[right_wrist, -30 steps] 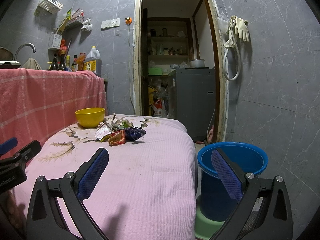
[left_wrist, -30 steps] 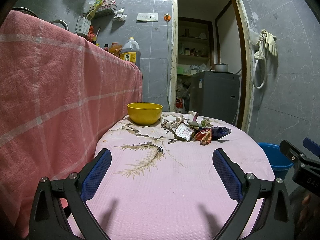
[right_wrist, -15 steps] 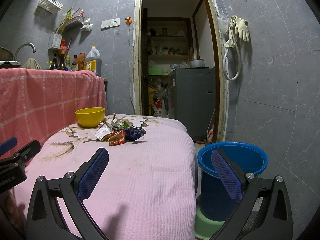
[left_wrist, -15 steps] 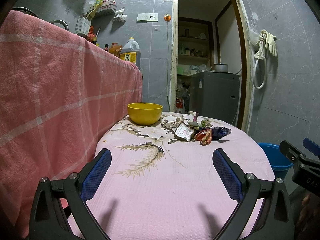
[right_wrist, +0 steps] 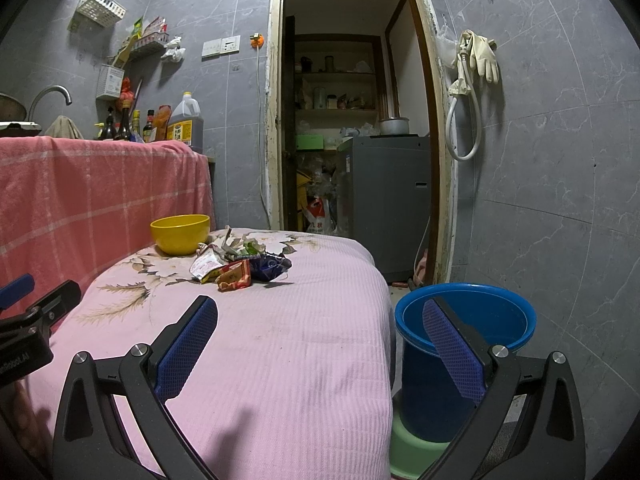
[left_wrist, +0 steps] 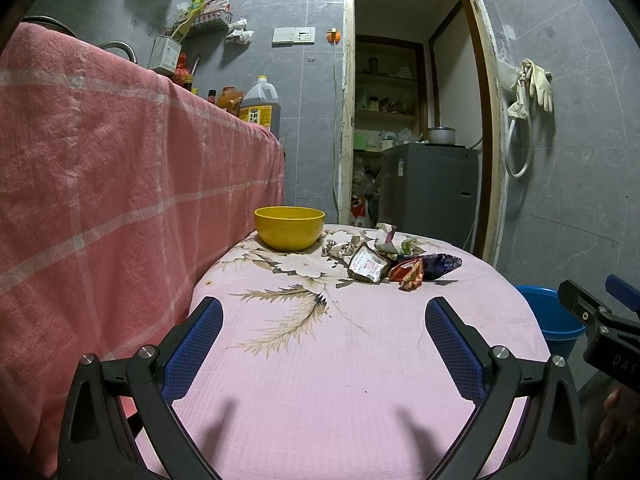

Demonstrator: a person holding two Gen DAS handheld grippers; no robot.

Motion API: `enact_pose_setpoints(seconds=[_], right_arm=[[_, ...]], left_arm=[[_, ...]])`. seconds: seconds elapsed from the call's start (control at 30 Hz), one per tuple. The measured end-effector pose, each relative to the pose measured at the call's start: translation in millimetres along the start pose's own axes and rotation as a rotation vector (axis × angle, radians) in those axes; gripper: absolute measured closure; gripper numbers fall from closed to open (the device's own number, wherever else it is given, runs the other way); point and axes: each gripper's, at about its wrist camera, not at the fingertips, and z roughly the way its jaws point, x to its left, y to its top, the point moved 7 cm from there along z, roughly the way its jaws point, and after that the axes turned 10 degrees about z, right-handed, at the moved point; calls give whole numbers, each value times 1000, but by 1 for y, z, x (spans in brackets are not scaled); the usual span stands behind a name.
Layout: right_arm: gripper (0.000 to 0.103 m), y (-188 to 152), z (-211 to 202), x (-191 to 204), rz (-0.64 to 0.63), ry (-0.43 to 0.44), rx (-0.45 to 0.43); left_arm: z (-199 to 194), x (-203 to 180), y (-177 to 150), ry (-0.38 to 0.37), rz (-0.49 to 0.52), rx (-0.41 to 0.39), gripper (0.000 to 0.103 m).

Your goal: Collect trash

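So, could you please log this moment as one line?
left gripper: open, empty | right gripper: open, empty | wrappers: piled on table beside yellow bowl | blue bucket: on floor

We see a table cover (left_wrist: 340,380) of matt pink woven cloth with a fine ribbed texture and a printed flower pattern. The crumpled wrappers (right_wrist: 240,266) look like thin glossy foil and printed paper, creased all over. The yellow bowl (left_wrist: 289,227) and the blue bucket (right_wrist: 464,320) look like smooth plastic with a slight sheen. Our left gripper (left_wrist: 324,344) and right gripper (right_wrist: 320,340) show matt black frames with bright metal screws, and their fingers (right_wrist: 186,350) carry blue pads with a fine dotted grip texture. The hanging red cloth (left_wrist: 120,200) looks coarse and matt. The grey wall tiles (right_wrist: 560,160) look smooth, marble-veined.
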Motion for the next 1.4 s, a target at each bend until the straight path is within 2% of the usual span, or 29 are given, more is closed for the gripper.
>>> enact_pose_setpoints(seconds=[0.67,0.8,1.0,1.4], right_arm=[[0,0,-1,-1,2,1,1],[0,2,1,-1,22,7,23],[0,28,6,-1,42,58,-25],[0,101,66,26,-65,181,-159]], left_arm=[[4,-2,1,-3,-4,18,4],[8,-1,6,-14,-16,17,4],[23,1,30,-13,9,-4,4],[69,21,93,7,-43,-107,4]])
